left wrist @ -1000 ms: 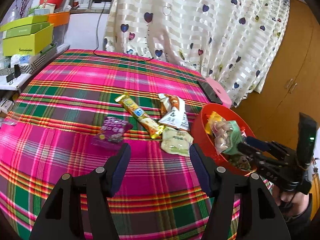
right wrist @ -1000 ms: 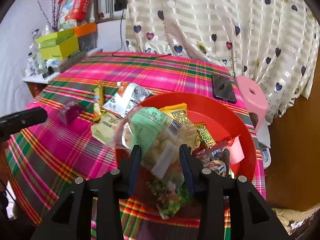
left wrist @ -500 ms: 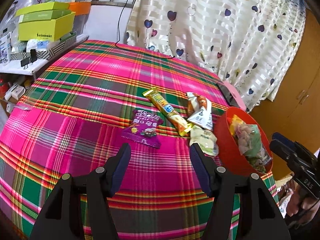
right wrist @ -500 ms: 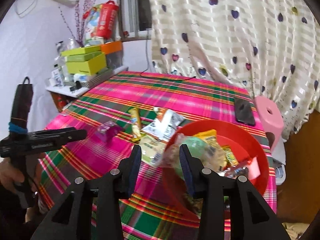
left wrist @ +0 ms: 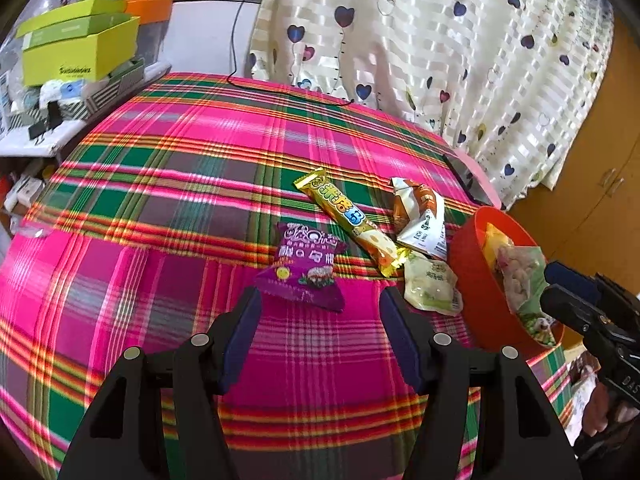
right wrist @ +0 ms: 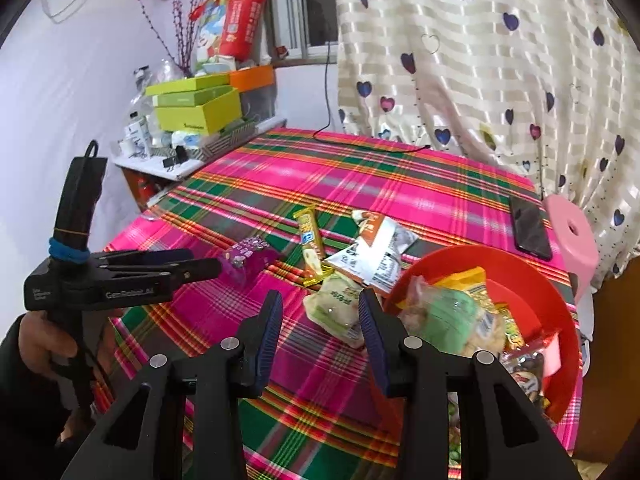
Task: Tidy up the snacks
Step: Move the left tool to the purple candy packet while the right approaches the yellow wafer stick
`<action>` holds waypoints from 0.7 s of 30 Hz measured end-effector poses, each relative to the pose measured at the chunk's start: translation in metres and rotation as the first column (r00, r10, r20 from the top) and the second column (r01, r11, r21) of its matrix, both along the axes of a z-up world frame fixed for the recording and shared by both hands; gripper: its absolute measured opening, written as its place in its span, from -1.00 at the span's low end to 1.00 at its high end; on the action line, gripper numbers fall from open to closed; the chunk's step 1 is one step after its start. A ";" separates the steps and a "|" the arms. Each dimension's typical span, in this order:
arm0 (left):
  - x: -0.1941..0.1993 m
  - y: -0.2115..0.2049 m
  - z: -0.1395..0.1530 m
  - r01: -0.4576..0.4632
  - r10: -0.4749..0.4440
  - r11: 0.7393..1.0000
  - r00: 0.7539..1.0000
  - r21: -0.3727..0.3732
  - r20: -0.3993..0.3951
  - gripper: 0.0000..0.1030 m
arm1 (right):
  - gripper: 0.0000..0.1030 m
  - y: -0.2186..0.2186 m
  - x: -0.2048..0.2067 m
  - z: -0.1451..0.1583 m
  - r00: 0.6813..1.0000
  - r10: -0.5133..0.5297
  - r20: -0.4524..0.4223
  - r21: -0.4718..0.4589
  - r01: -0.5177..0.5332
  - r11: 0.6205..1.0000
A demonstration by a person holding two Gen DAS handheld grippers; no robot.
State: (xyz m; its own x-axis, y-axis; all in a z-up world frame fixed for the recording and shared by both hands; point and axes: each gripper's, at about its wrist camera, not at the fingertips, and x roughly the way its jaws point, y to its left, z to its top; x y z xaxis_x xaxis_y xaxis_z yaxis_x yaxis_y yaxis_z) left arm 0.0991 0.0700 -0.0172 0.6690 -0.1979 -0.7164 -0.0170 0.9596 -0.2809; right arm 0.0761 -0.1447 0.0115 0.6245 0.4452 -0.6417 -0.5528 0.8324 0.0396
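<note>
The left gripper (left wrist: 320,308) hangs with jaws spread and nothing between them, just short of the purple packet (left wrist: 305,266). The right gripper (right wrist: 320,312) is likewise released, holding nothing, beside the red bowl (right wrist: 560,300).

The plaid tablecloth (left wrist: 180,168) carries everything. The red bowl sits at its near right edge, filled with snack bags, a green-labelled bag (right wrist: 452,320) on top. Left of the bowl lie a white-and-orange bag (left wrist: 422,218), a yellow bar (left wrist: 348,220), the purple packet, and a pale green pouch (left wrist: 430,286) touching the bowl's wall.
</note>
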 end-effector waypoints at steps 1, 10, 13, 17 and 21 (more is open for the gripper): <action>0.004 -0.001 0.000 0.005 -0.005 1.000 1.000 0.014 0.002 0.20 | -0.27 0.003 0.003 -0.001 1.000 0.002 -0.006 -0.002 -0.002 1.000; 0.036 -0.003 -0.016 0.041 -0.039 0.996 0.999 0.080 -0.027 0.20 | -0.27 0.015 0.022 -0.007 0.999 0.010 -0.043 0.003 -0.010 1.000; 0.045 -0.003 -0.024 0.034 -0.030 0.995 0.998 0.094 -0.052 0.20 | -0.26 0.018 0.028 -0.010 0.999 0.007 -0.054 -0.005 -0.008 1.000; 0.053 -0.002 -0.034 0.032 -0.024 0.995 0.996 0.094 -0.082 0.20 | -0.25 0.023 0.039 -0.016 0.997 0.007 -0.078 -0.003 -0.008 1.000; 0.055 -0.003 -0.037 0.034 -0.026 0.993 0.997 0.111 -0.073 0.20 | -0.25 0.028 0.049 -0.021 0.995 0.006 -0.103 0.001 -0.006 1.000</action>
State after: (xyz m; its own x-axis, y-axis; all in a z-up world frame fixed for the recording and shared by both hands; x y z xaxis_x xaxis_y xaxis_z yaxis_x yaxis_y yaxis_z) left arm 0.1540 0.0673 -0.0542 0.6101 -0.1325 -0.7812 -0.0039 0.9854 -0.1703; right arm 0.1249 -0.1163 -0.0099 0.5526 0.4494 -0.7019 -0.5508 0.8289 0.0971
